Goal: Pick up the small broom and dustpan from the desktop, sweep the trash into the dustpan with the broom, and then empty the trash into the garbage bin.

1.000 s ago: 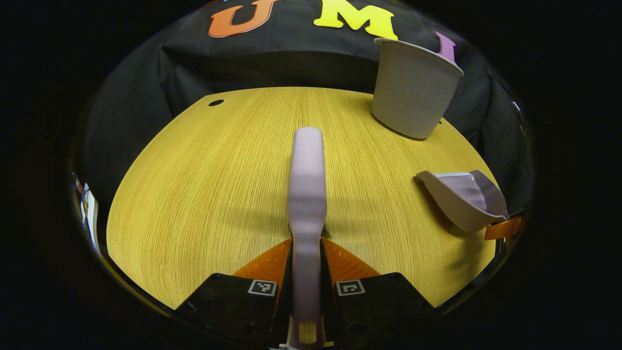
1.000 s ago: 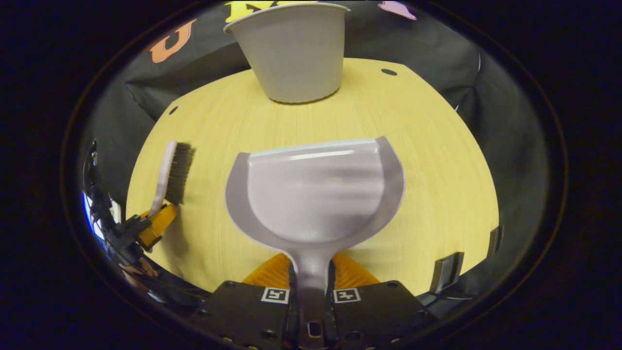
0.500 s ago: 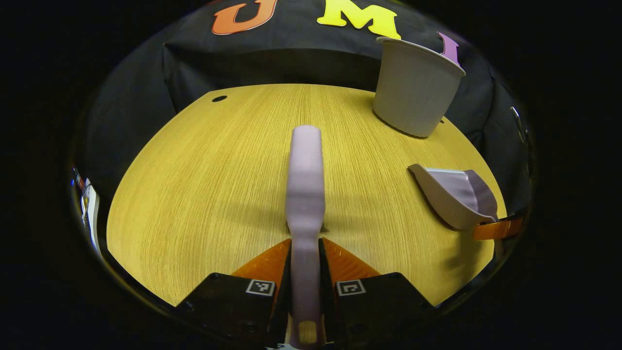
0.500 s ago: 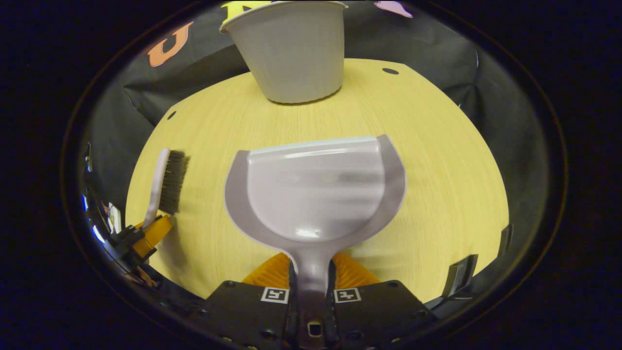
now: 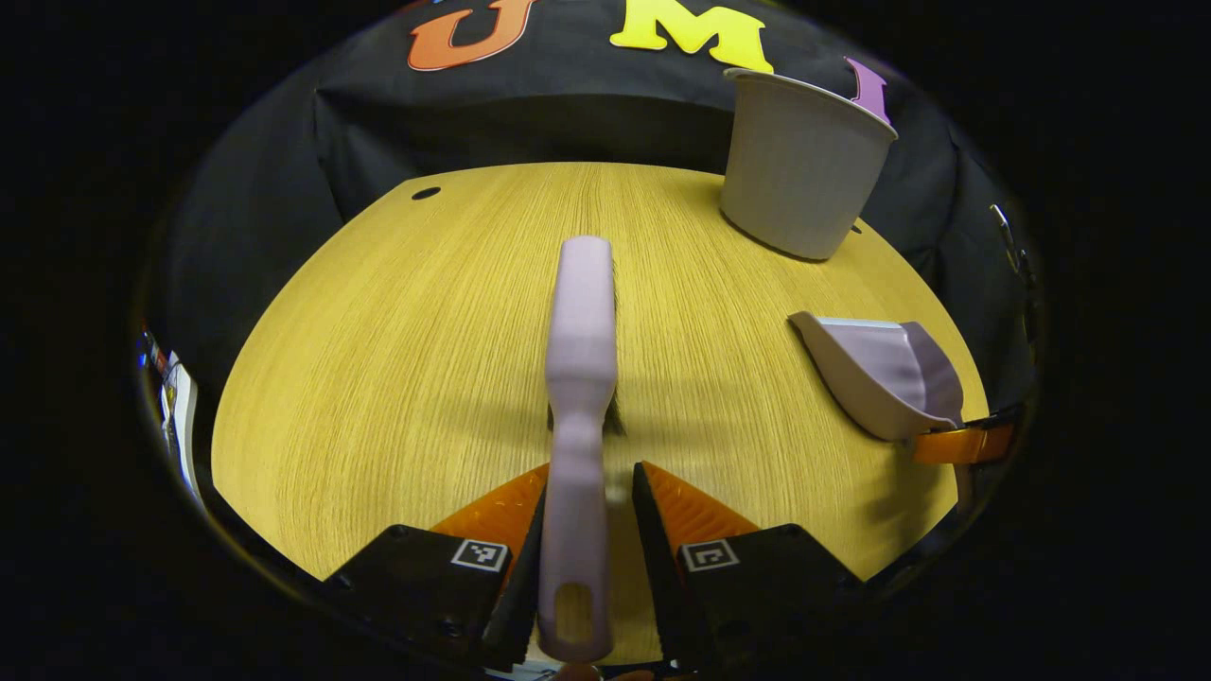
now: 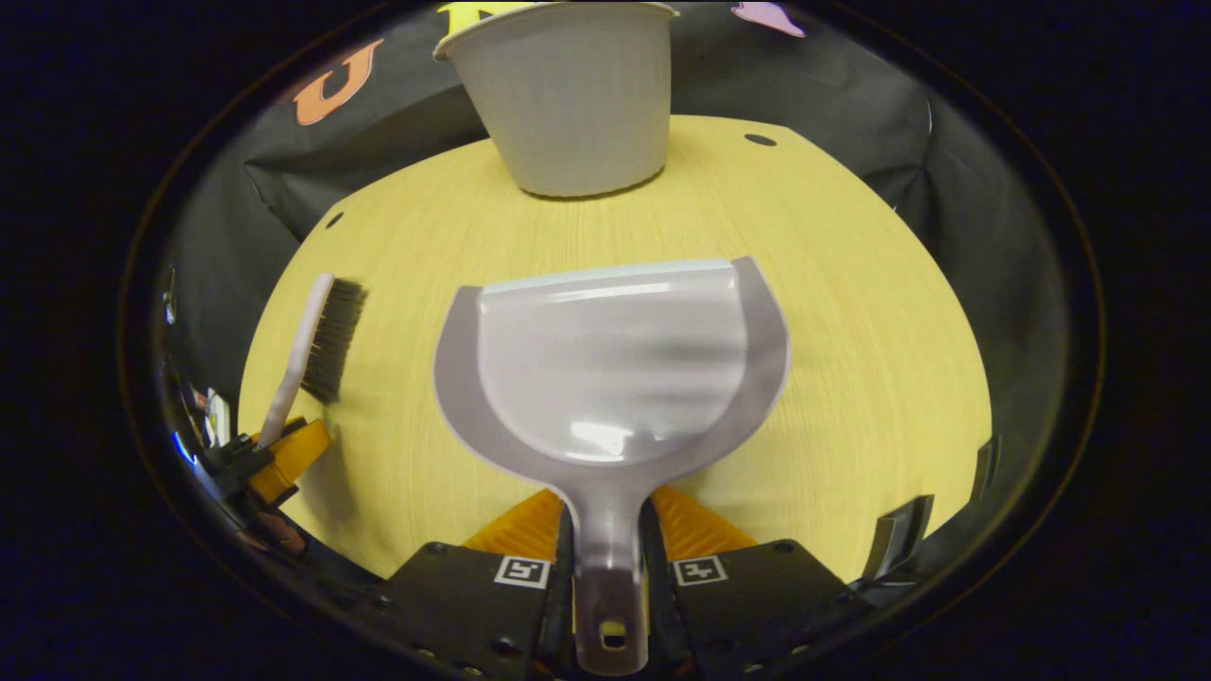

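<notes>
The pale broom lies along the yellow desk, bristles down. Its handle runs between the fingers of my left gripper, which is open, with a gap on the handle's right side. The empty grey dustpan sits low over the desk, its handle between the fingers of my right gripper, whose jaws stand slightly parted. The grey garbage bin stands upright at the desk's far edge. In the right gripper view the broom and left gripper are at the left. The left gripper view has the dustpan and bin at the right.
Small dark holes mark the desk's far corners. Dark clips stick up at the desk's near right edge. Black cloth hangs behind the desk.
Both grippers' jaws have spread: the left one widely, letting go of the broom handle, the right one a little around the dustpan handle. The broom has tilted slightly left.
</notes>
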`<state>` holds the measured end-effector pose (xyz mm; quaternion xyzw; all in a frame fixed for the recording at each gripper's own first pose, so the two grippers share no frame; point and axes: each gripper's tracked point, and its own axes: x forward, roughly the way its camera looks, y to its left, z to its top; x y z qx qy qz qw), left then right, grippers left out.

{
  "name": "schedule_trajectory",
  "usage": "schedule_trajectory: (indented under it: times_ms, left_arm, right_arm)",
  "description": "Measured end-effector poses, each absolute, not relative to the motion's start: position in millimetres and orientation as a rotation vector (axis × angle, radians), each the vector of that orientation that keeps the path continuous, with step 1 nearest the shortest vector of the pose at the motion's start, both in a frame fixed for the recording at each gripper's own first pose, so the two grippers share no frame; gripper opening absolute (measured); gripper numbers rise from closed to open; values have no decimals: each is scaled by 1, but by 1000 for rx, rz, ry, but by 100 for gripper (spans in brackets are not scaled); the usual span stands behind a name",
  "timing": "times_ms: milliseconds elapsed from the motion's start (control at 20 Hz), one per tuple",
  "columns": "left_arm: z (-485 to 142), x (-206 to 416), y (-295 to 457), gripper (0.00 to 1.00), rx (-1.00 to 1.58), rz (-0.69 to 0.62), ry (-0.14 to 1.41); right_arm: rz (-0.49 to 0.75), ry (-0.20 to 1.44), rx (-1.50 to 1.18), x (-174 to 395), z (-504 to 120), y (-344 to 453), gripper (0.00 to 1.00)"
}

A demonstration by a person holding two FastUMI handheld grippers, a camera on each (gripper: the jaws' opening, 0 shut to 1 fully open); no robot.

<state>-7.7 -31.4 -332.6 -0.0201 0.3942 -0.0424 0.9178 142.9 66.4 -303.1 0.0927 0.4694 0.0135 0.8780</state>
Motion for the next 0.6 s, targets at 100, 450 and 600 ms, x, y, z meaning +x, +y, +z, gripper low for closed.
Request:
schedule_trajectory:
  times_ms: [100,450,600]
  left_arm:
    - [-321,-24,-37,56,-22,-73,796]
    - [-293,-24,-44,98,-45,-76,738]
    - [-280,-31,-37,98,-61,-63,703]
  right_arm:
    - [32,978,173,140,-302,66,44]
    - [30,911,138,139,-285,70,92]
    - [1,861,146,137,-270,63,95]
